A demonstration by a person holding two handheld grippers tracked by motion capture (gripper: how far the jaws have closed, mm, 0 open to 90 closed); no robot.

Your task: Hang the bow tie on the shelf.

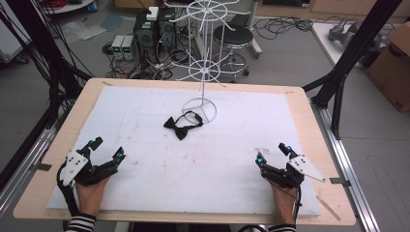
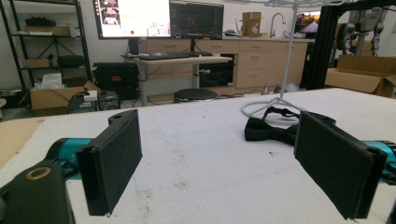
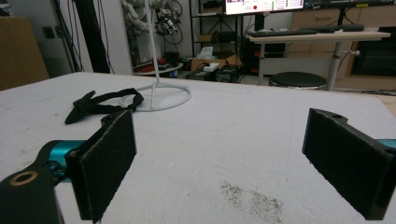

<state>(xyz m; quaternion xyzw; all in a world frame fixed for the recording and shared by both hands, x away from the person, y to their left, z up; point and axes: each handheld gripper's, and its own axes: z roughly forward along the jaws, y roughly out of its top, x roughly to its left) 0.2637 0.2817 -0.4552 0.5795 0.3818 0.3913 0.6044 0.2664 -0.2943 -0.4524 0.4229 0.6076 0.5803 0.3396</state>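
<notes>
Resting low near the front edge of the white mat (image 1: 145, 101), the left gripper (image 1: 104, 153) and the right gripper (image 1: 273, 153) both have their jaws spread wide with nothing between them. A black bow tie (image 1: 182, 125) lies ahead mid-mat, its strap touching the wire stand's (image 1: 203, 72) ring base, its length running across the table. I'd judge neither hand clearly nearer; it lies forward and inward from both.
</notes>
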